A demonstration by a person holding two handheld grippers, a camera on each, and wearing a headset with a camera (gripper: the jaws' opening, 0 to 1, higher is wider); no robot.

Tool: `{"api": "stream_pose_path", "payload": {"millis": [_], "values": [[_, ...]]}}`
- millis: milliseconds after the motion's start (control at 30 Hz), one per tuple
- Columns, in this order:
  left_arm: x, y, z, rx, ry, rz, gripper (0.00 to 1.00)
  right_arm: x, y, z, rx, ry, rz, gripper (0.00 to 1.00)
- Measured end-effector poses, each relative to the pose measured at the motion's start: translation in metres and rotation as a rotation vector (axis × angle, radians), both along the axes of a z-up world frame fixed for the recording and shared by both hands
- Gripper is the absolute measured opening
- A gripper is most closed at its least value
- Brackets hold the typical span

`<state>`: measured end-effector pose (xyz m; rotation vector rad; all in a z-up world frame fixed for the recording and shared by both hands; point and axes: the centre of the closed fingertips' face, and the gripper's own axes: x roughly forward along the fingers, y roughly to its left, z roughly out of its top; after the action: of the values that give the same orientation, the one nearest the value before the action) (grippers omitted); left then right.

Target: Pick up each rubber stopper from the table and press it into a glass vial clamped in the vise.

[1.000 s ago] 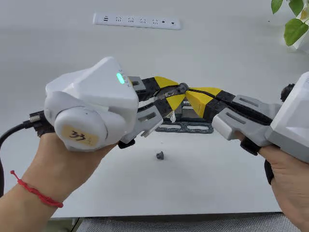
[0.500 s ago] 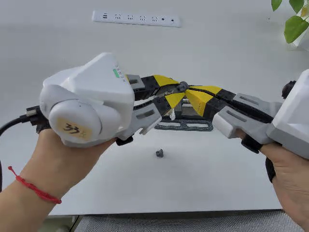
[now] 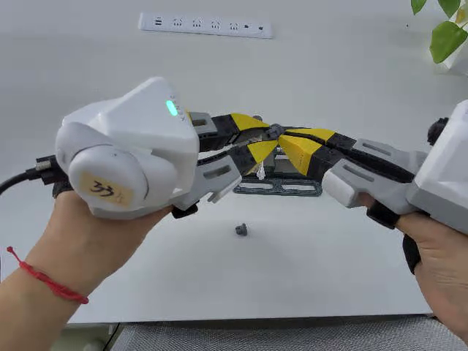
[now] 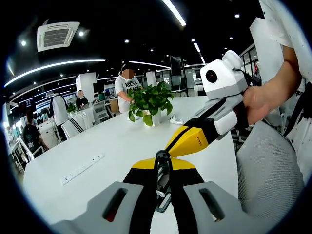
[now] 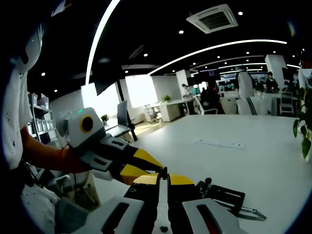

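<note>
Grey rubber, a small round rubber stopper (image 3: 276, 131), sat in the head view where the two sets of yellow-and-black wedge jaws met nose to nose above the worktop (image 3: 329, 73). The left gripper (image 3: 270, 136), with a smooth white faceted housing and a lit green lamp, had its jaws converging on the stopper. The right gripper (image 3: 282, 136) reached in from the opposite side, its tips against the same stopper. Just below them the dark metal vise (image 3: 292, 190) lay flat on the worktop, and a clear glass vial (image 3: 261, 174) stood at its left end, partly hidden by the jaws. A second stopper (image 3: 241, 230), small and dark, lay loose on the matte white worktop nearer the person, apart from the vise. A white power strip (image 3: 205, 25) lay at the far edge and glossy green leaves (image 3: 442, 36) showed at the top right.

In the left gripper view the left gripper (image 4: 163, 164) had its jaws clenched to a narrow slit, grasping the rubber stopper (image 4: 162, 156) at their yellow tips. The right gripper (image 4: 170, 148) came in from the right as one closed yellow wedge touching it.

In the right gripper view the right gripper (image 5: 163, 176) had its jaws drawn together with only a thin gap. Whether they also pinched the stopper could not be told. The left gripper (image 5: 155, 169) met them from the left, and the flat black vise (image 5: 224, 195) lay beyond on the worktop.
</note>
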<state>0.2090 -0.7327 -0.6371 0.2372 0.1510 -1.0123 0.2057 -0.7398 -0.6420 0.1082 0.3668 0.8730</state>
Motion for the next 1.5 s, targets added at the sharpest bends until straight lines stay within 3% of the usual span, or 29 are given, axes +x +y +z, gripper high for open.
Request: {"api": "stream_pose_path", "payload": {"millis": [167,300,367,433,467,500,533,567,633,700,733,800,833,900,967,1000,1100,1500], "values": [[-0.001,0.005,0.005,-0.036,0.023,-0.017,0.05,-0.003,-0.004,0.014,0.008,-0.013,0.034,0.04],[-0.006,0.007,0.016,-0.112,0.079,-0.072,0.05,-0.008,-0.005,0.03,0.054,0.002,0.111,0.06],[-0.009,0.008,0.023,-0.164,0.117,-0.101,0.05,-0.013,-0.005,0.038,0.087,0.021,0.168,0.09],[-0.011,0.01,0.033,-0.215,0.126,-0.124,0.05,-0.015,-0.007,0.046,0.109,0.022,0.217,0.12],[-0.014,0.01,0.037,-0.242,0.152,-0.144,0.05,-0.018,-0.007,0.05,0.117,0.029,0.241,0.13],[-0.017,0.012,0.042,-0.274,0.174,-0.169,0.05,-0.019,-0.007,0.054,0.116,0.028,0.261,0.13],[-0.017,0.013,0.046,-0.291,0.176,-0.175,0.05,-0.02,-0.008,0.057,0.114,0.021,0.271,0.13],[-0.021,0.013,0.049,-0.312,0.203,-0.201,0.05,-0.021,-0.007,0.06,0.117,0.016,0.288,0.13],[-0.023,0.014,0.06,-0.359,0.208,-0.223,0.05,-0.027,-0.004,0.067,0.126,0.018,0.336,0.13],[-0.031,0.014,0.068,-0.405,0.255,-0.28,0.05,-0.033,0.0,0.073,0.13,0.013,0.384,0.14],[-0.03,0.016,0.073,-0.418,0.237,-0.28,0.05,-0.034,0.002,0.075,0.125,0.012,0.403,0.14],[-0.04,0.015,0.081,-0.458,0.281,-0.34,0.04,-0.033,0.002,0.077,0.126,0.002,0.422,0.14],[-0.038,0.016,0.085,-0.468,0.267,-0.336,0.04,-0.032,0.002,0.079,0.135,0.007,0.436,0.14],[-0.047,0.016,0.095,-0.525,0.305,-0.387,0.04,-0.038,0.006,0.087,0.168,0.005,0.473,0.14],[-0.045,0.018,0.098,-0.534,0.291,-0.382,0.04,-0.045,0.012,0.095,0.208,0.017,0.496,0.14],[-0.051,0.019,0.103,-0.565,0.317,-0.416,0.04,-0.048,0.016,0.099,0.213,0.013,0.5,0.14],[-0.051,0.021,0.107,-0.584,0.313,-0.422,0.04,-0.054,0.022,0.105,0.231,0.015,0.518,0.14],[-0.057,0.021,0.11,-0.612,0.346,-0.475,0.04,-0.067,0.029,0.115,0.266,0.013,0.574,0.13]]}}
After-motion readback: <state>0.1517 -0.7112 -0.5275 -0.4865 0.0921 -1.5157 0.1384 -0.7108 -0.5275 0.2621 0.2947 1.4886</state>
